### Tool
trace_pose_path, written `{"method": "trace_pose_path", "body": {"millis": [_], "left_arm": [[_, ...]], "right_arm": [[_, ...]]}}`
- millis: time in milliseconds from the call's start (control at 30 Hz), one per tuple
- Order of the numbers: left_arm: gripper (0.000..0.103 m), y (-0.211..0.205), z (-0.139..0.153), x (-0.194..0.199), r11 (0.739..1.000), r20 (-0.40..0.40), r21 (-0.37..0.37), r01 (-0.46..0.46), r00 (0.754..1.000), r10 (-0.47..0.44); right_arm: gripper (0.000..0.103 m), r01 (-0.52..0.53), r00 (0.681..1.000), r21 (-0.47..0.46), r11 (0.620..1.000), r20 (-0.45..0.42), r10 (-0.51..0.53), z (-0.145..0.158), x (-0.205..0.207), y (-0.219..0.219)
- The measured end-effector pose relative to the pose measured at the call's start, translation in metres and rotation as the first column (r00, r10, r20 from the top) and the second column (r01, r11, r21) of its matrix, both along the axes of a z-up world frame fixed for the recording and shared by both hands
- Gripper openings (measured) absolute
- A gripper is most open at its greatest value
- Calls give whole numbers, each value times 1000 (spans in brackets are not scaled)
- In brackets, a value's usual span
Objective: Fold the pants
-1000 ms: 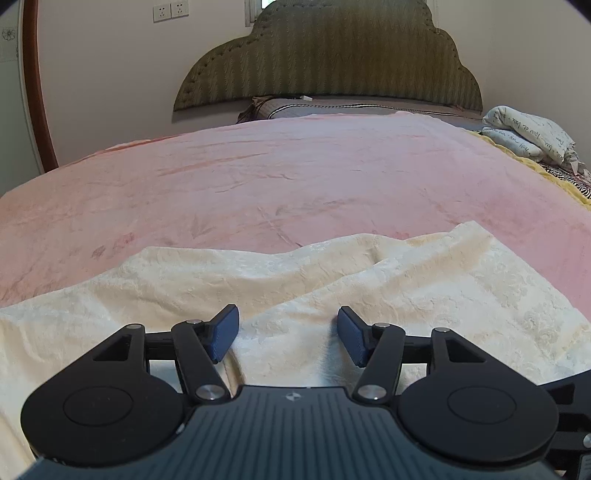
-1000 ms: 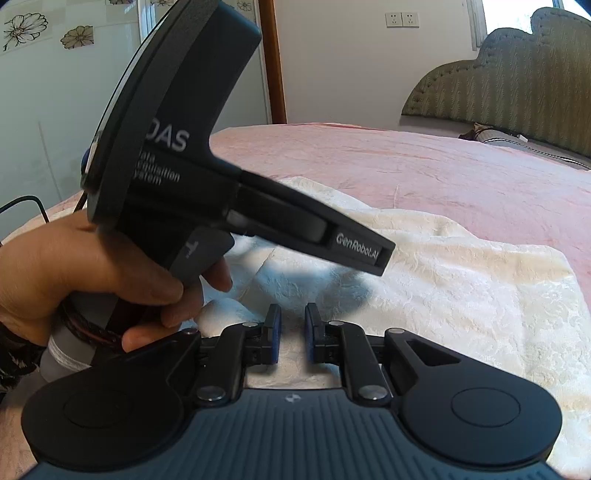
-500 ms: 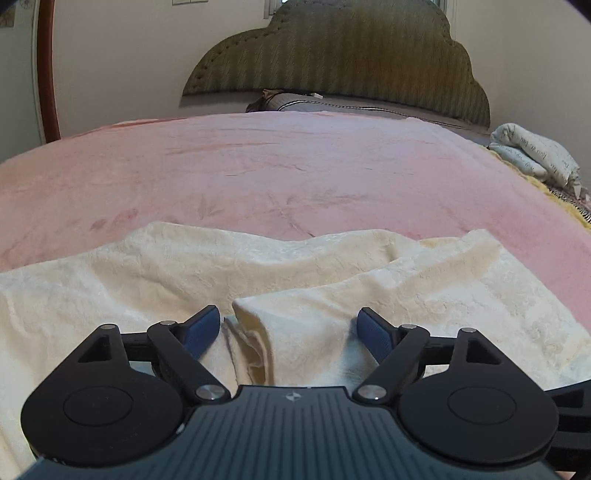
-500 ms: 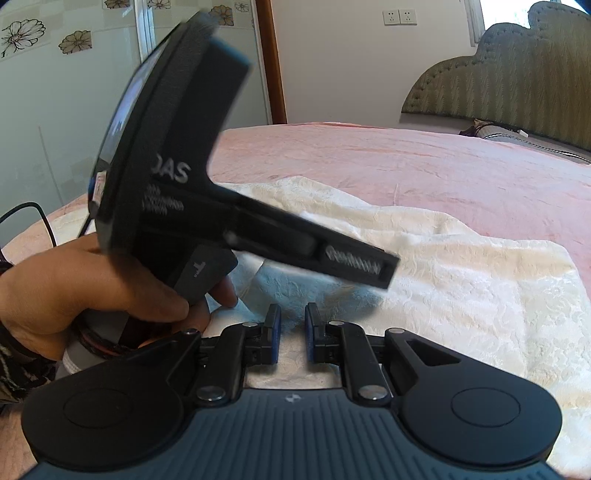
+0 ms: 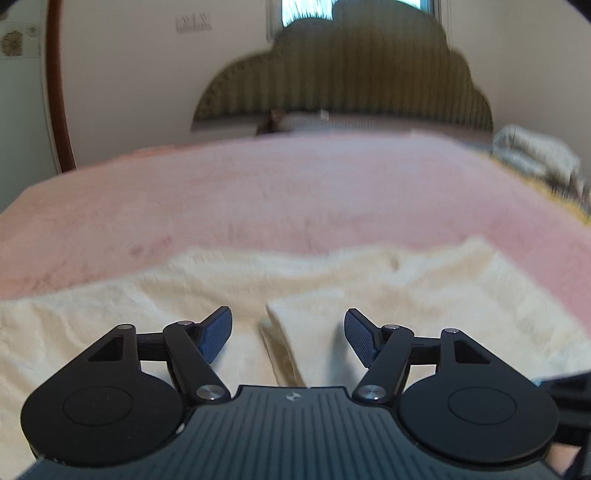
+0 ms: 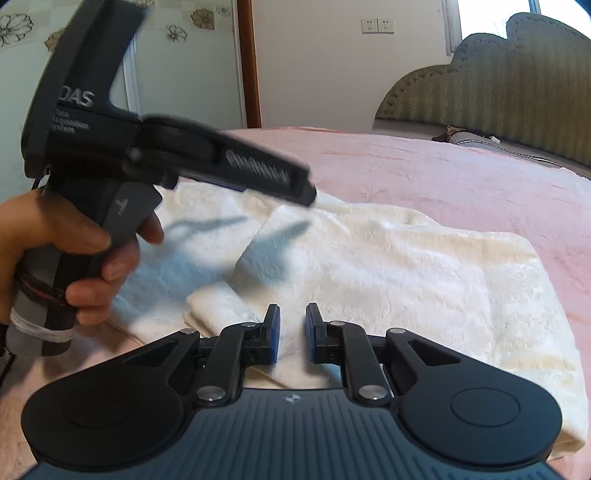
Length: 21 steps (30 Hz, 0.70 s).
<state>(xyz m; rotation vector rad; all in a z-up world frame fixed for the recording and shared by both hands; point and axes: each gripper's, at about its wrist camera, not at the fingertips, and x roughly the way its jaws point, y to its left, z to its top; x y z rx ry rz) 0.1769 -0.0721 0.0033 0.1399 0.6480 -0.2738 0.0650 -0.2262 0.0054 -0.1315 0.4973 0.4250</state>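
Note:
Cream textured pants [image 5: 369, 288] lie folded on the pink bedspread [image 5: 295, 192]; they also show in the right wrist view [image 6: 388, 266]. My left gripper [image 5: 288, 332] is open and empty, held above the pants with a folded edge [image 5: 280, 332] below its fingers. It shows in the right wrist view as a dark handheld device [image 6: 236, 173] raised over the cloth. My right gripper [image 6: 291, 332] has its jaws a narrow gap apart, low over the near edge of the pants, with nothing gripped.
An olive padded headboard [image 5: 351, 81] stands at the far end of the bed. Folded patterned bedding [image 5: 535, 155] lies at the far right. A wooden door frame [image 6: 251, 62] and a floral glass panel [image 6: 177, 33] stand to the left.
My left gripper has lifted off the pants and risen, staying open. The folded flap lies flat where it was laid. My right gripper has barely moved.

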Motion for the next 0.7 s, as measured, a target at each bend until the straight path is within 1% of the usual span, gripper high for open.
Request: {"method": "trace_pose_path", "body": {"millis": [33, 100, 200, 267, 333, 367, 433, 467, 500, 533, 600, 700], "left_arm": [[71, 0, -7, 2, 1000, -20, -1, -4, 1000, 4], [72, 4, -6, -4, 999, 4, -27, -24, 1000, 24], [73, 6, -2, -9, 1000, 27, 1, -21, 999, 21], [74, 11, -1, -11, 1000, 30, 2, -30, 999, 30], [76, 19, 0, -14, 999, 11, -19, -39, 999, 40], [77, 23, -1, -15, 999, 4, -31, -43, 999, 44], [79, 31, -1, -19, 998, 2, -44, -54, 999, 55], [80, 33, -1, -21, 997, 4, -44, -59, 998, 59], [81, 36, 0, -25, 997, 6, -43, -62, 998, 62], [81, 40, 0, -27, 997, 8, -43, -61, 998, 61], [83, 46, 1, -32, 997, 10, -40, -60, 998, 61], [83, 54, 0, -38, 997, 16, -22, -78, 997, 78]], "right_arm": [[15, 3, 1000, -13, 1000, 1, -3, 0, 1, 2], [15, 6, 1000, -39, 999, 11, -6, 0, 1, 6], [15, 12, 1000, -72, 997, 29, -10, -1, -2, 11], [15, 14, 999, -75, 997, 30, -11, -1, -2, 11], [17, 17, 999, -73, 997, 30, -15, -1, -3, 11], [18, 21, 999, -75, 997, 32, -19, -1, -3, 11], [25, 41, 998, -90, 995, 42, -38, -1, -3, 13], [34, 59, 997, -100, 993, 50, -54, -1, -4, 14], [45, 84, 995, -108, 991, 58, -78, -1, -4, 14], [49, 107, 993, -107, 989, 64, -100, -1, -4, 13], [49, 112, 992, -83, 990, 72, -106, 1, -7, 9], [49, 113, 989, -53, 992, 104, -107, 7, -16, 10]]}}
